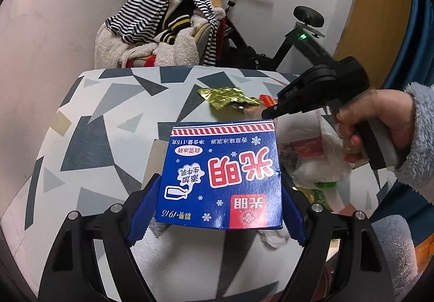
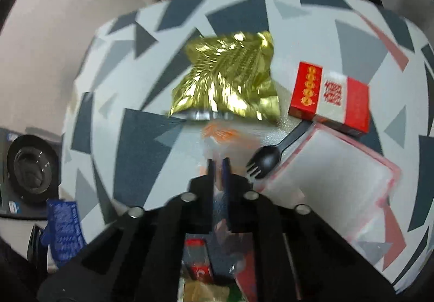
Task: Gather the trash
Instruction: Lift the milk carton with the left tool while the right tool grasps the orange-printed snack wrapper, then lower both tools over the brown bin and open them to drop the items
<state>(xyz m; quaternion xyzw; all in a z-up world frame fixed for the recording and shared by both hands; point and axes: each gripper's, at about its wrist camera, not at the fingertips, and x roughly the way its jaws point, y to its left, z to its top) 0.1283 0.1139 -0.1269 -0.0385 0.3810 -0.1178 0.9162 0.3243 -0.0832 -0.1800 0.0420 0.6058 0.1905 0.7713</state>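
A blue carton (image 1: 222, 174) with red and white print hangs above the patterned table (image 1: 95, 125), gripped between the blue pads of my left gripper (image 1: 219, 185). My right gripper (image 2: 218, 163) has its jaws together on the rim of a clear plastic bag (image 1: 320, 155) that holds several scraps; a hand in a fluffy sleeve carries this right gripper (image 1: 268, 113) just past the carton's far right corner. On the table beyond lie a crumpled gold wrapper (image 2: 227, 79), a red and white box (image 2: 331, 95) and a black spork (image 2: 267, 158).
A translucent red-edged lid or tray (image 2: 333, 182) lies to the right of the spork. Behind the table stand a chair piled with clothes (image 1: 162, 30) and an exercise bike (image 1: 271, 52). A black round object (image 2: 32, 171) sits off the table's left edge.
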